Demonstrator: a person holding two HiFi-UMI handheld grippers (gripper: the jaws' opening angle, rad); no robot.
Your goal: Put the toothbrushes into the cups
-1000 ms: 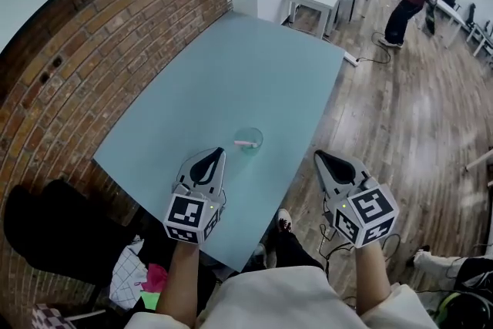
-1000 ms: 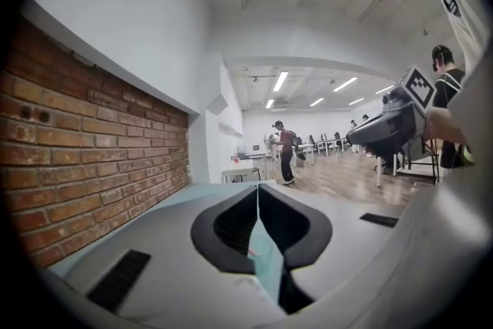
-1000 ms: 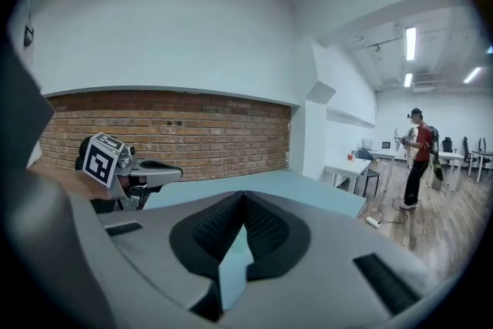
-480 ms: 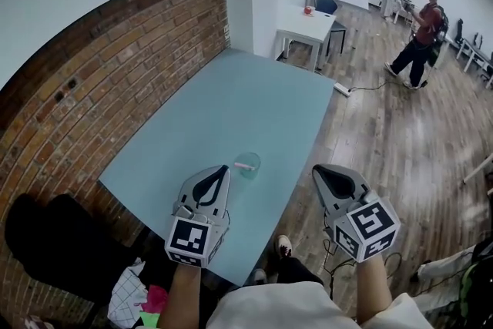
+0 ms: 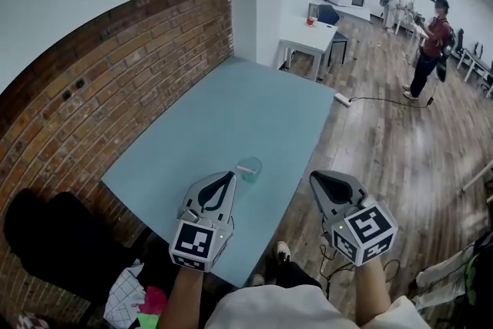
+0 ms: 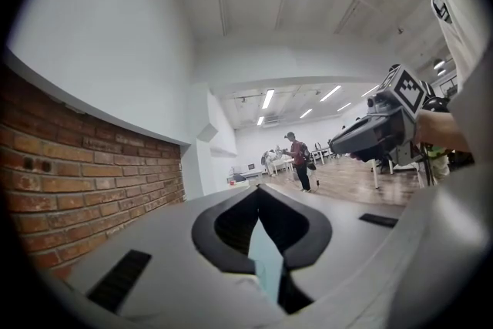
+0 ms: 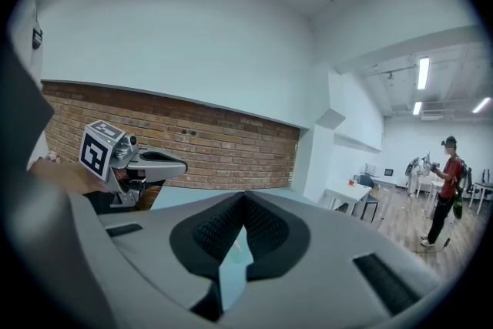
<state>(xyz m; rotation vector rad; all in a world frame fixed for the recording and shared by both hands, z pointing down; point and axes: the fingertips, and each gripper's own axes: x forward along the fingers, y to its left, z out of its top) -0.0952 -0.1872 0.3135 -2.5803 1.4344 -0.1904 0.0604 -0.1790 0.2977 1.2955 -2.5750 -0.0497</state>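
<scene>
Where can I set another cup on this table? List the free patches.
Bare: the table from the cup to the far edge, and beside the brick wall. Crowded only at the near edge, around the cup and left gripper.

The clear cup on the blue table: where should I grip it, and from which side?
Probably its side wall, coming level from the table's near edge. The cup stands upright close to that edge, and the pink toothbrush at its mouth hinders a grip from above.

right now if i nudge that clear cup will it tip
Probably: the cup looks small and clear, so likely light. The pink toothbrush at its rim may make it top-heavy. Near the table edge, it could fall.
</scene>
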